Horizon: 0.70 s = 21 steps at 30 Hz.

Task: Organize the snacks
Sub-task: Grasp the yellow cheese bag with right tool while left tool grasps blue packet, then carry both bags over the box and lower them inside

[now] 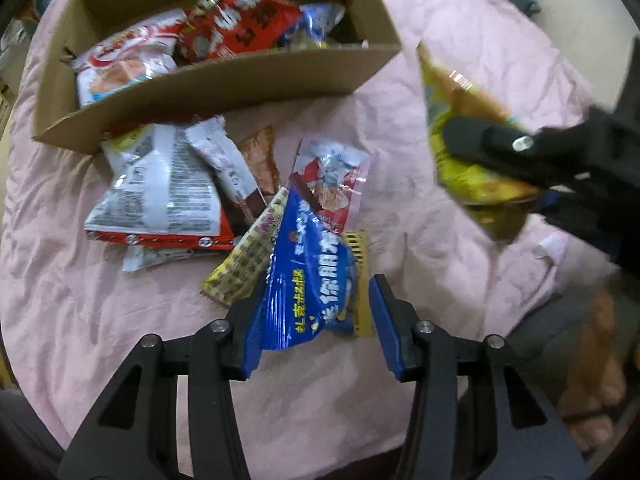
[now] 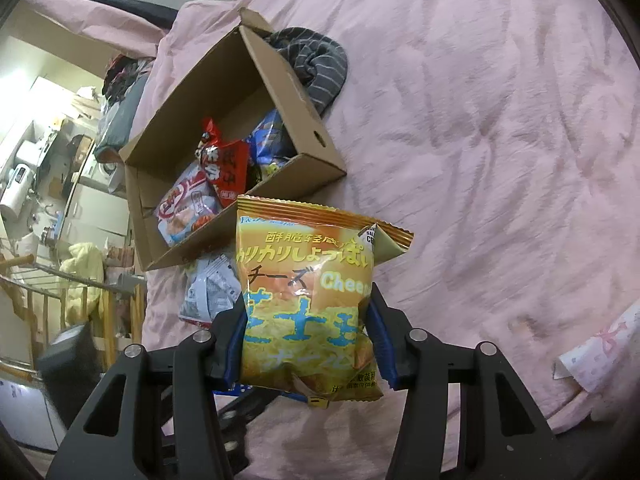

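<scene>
My left gripper [image 1: 316,312] is shut on a blue snack bag [image 1: 308,268] and holds it just above a pile of loose snack packets [image 1: 192,196] on the pink bedspread. My right gripper [image 2: 308,332] is shut on a yellow cheese snack bag [image 2: 312,300] and holds it in the air; it also shows at the right of the left wrist view [image 1: 468,148]. A cardboard box [image 1: 256,76] behind the pile holds a red bag [image 1: 236,28], a white-and-red bag [image 1: 124,64] and a blue-and-white bag [image 1: 320,20]. The box also shows in the right wrist view [image 2: 296,100].
The pink bedspread [image 2: 500,140] spreads wide to the right of the box. A grey striped garment [image 2: 320,64] lies behind the box. Shelves and clutter [image 2: 52,168] stand past the bed's left edge. A bare foot [image 1: 596,368] is at the bed's right edge.
</scene>
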Each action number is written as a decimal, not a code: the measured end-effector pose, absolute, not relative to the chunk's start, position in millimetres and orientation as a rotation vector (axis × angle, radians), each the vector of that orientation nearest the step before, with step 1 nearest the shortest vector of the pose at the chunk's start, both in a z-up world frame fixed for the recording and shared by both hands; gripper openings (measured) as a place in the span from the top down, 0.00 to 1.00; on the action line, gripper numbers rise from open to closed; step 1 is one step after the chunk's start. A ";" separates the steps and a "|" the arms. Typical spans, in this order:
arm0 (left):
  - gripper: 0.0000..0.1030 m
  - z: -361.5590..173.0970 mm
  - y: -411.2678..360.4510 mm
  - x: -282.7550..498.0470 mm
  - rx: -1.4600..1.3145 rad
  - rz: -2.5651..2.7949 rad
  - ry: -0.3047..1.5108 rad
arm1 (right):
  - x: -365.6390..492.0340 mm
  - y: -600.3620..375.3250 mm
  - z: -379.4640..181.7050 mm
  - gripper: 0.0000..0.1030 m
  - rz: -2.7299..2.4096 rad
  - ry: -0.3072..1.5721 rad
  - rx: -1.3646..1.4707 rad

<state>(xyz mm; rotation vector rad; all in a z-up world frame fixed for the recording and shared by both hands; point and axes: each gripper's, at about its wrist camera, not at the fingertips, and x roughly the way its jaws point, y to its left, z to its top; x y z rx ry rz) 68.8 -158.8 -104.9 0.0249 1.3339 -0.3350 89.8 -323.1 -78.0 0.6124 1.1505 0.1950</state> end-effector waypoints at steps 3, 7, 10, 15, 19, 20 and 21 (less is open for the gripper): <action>0.57 -118.1 -164.0 75.6 0.031 -0.333 1.354 | 90.3 -325.5 -79.0 0.47 0.190 1.152 0.614; 0.77 -121.7 -169.2 73.9 0.064 -0.341 1.335 | 91.2 -324.1 -81.0 0.47 0.190 1.158 0.600; 0.82 -115.3 -168.7 70.6 0.043 -0.363 1.320 | 92.4 -322.8 -81.8 0.47 0.192 1.163 0.597; 0.83 -94.2 -152.5 69.3 0.032 -0.324 1.282 | 93.3 -317.7 -81.4 0.47 0.200 1.167 0.582; 0.83 -72.5 -141.1 68.3 0.058 -0.302 1.197 | 93.3 -312.3 -76.3 0.47 0.209 1.159 0.568; 0.83 -67.1 -135.6 69.3 0.045 -0.294 1.184 | 93.1 -310.5 -74.0 0.47 0.209 1.155 0.559; 0.83 -63.9 -132.7 70.4 0.038 -0.291 1.177 | 92.7 -308.7 -72.2 0.47 0.211 1.152 0.555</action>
